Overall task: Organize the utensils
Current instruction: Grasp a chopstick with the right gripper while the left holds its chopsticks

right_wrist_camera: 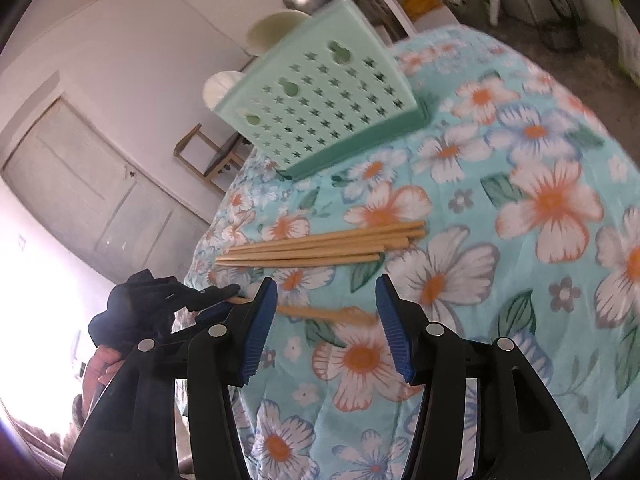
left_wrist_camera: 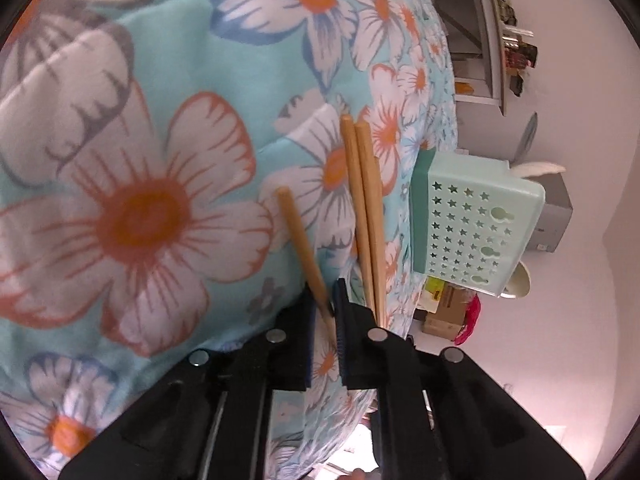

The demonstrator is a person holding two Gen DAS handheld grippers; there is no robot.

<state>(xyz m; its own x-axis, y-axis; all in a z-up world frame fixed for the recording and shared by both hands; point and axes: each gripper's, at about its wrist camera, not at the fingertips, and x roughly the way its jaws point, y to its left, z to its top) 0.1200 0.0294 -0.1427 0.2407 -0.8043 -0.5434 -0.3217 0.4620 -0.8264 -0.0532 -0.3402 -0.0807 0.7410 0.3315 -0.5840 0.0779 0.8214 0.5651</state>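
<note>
Barely started: your left tongs (left_wrist_camera: 325,312) pinch one chopstick (left_wrist_camera: 304,248), right tongs (right_wrist_camera: 326,312) gape empty, the pile (right_wrist_camera: 320,246) mid-counter, rack (right_wrist_camera: 320,108) near the far edge.

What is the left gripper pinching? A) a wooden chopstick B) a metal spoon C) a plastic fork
A: in the left wrist view, the left gripper has its fingers shut on one light wooden chopstick, above the flowery turquoise tablecloth.
</note>
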